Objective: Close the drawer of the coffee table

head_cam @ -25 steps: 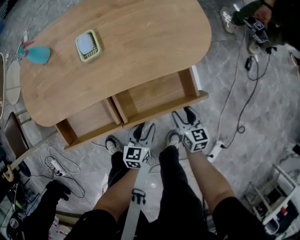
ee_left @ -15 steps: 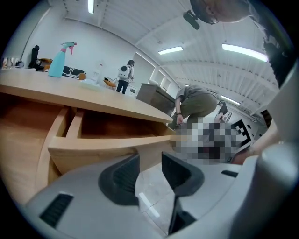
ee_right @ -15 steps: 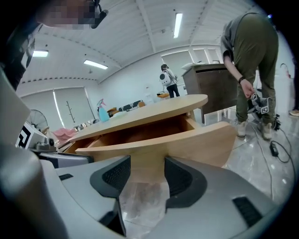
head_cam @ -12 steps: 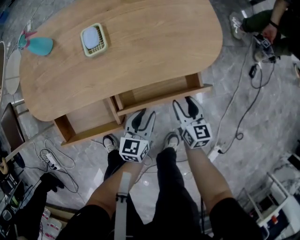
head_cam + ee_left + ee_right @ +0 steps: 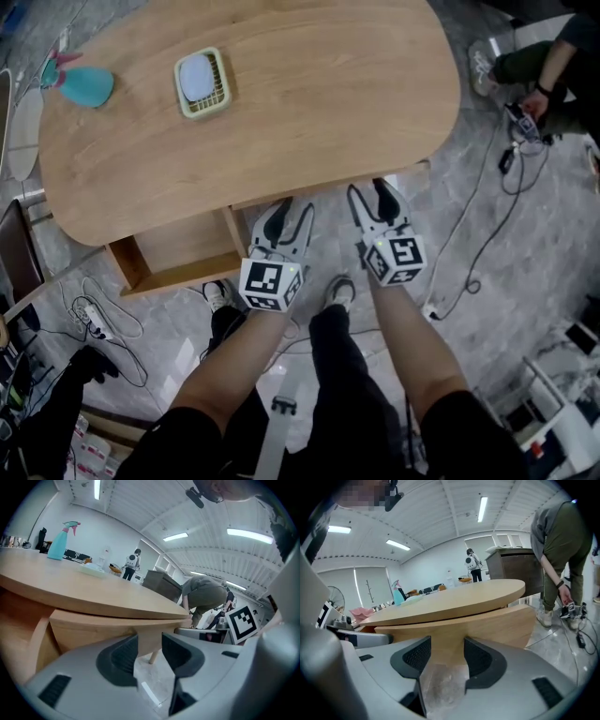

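Travel on the right-hand drawer (image 5: pixel 497 623) was almost used up. Over the last second you had pushed it from well out to nearly flush under the lip of the coffee table (image 5: pixel 309 103), so the head view showed only a sliver of its front.

Your left gripper (image 5: pixel 292 212) and right gripper (image 5: pixel 367 195) both sat against that front, jaws apart and clamping nothing. The left jaws had just narrowed a little, with only the front's corner showing through the gap. By my judgement, one short push remained.

The left-hand drawer (image 5: pixel 178 246) stood fully open, its side wall just beside your left gripper. The tabletop's edge overhung both sets of fingertips, so lifting them would have met wood. A cable (image 5: pixel 487 234) trailed on the floor to your right, well apart from the grippers.
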{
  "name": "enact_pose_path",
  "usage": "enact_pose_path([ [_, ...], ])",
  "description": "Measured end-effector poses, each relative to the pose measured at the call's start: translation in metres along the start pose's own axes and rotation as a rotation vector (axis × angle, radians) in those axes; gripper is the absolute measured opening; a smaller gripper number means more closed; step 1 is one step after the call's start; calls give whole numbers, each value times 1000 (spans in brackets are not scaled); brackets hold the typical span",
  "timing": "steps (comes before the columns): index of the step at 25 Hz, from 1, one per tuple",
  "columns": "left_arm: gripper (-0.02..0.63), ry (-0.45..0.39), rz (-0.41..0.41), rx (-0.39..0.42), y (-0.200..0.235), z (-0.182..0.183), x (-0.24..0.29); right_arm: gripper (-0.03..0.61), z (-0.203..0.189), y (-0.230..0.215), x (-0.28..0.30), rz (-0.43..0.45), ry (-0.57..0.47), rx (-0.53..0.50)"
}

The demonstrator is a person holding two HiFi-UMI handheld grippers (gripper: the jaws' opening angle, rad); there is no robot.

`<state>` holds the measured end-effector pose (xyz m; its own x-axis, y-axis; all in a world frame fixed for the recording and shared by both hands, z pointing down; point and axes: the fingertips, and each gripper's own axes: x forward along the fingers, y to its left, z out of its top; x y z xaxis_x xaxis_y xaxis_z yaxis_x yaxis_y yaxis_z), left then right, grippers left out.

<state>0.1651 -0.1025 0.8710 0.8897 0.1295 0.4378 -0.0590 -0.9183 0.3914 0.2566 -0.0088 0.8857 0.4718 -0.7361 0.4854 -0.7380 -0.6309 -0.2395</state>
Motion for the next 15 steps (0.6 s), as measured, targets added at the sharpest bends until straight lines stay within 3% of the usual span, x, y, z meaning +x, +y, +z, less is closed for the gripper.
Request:
enact_pose_path([
  [15, 143, -44, 10, 77, 25, 29, 32, 213, 28, -8, 38, -26, -55, 0],
])
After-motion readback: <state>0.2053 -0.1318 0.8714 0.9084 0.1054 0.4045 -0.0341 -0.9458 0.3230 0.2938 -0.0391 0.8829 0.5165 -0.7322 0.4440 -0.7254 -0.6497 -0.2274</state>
